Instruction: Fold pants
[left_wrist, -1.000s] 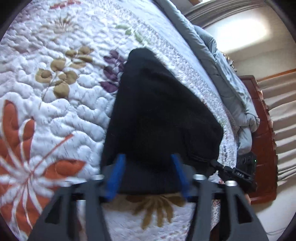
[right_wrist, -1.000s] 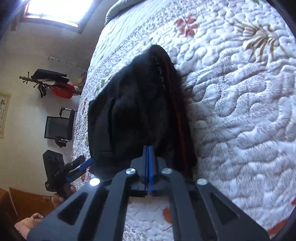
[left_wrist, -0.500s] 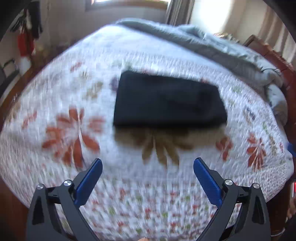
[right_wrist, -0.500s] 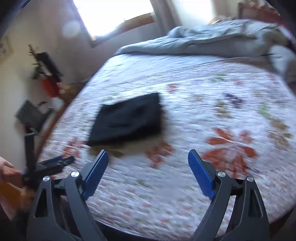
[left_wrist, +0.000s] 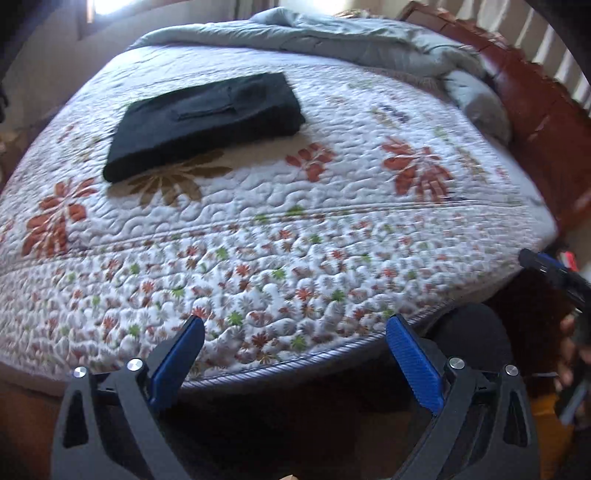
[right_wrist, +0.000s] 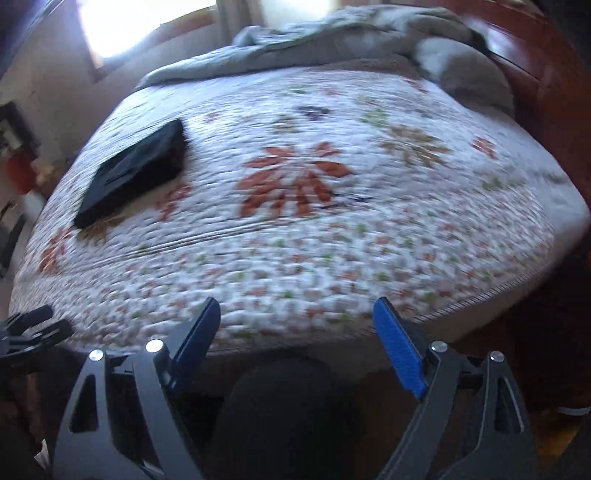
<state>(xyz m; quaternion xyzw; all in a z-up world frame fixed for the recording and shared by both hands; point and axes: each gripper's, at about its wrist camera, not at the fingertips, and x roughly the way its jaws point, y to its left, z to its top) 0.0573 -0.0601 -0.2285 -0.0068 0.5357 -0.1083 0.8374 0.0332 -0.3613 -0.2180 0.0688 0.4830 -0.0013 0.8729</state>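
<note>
The black pants (left_wrist: 207, 122) lie folded into a flat rectangle on the floral quilt (left_wrist: 295, 229), toward the far left of the bed; in the right wrist view the pants (right_wrist: 135, 170) sit at the left. My left gripper (left_wrist: 293, 326) hangs open over the bed's near edge, far from the pants, with nothing between its blue pads. My right gripper (right_wrist: 295, 308) also stands over the near edge, its jaws closing a little but wide apart and holding nothing. The right gripper's tip (left_wrist: 546, 269) shows at the right of the left wrist view.
A rumpled grey duvet (left_wrist: 351, 40) is piled along the far side of the bed. A dark wooden headboard (left_wrist: 535, 122) runs along the right. A bright window (right_wrist: 147, 26) is in the far wall. The left gripper's tip (right_wrist: 33, 328) shows at left.
Both grippers let go of the pants, opened wide and pulled back from them to the bed's near edge. The pants now lie flat and folded on the quilt.
</note>
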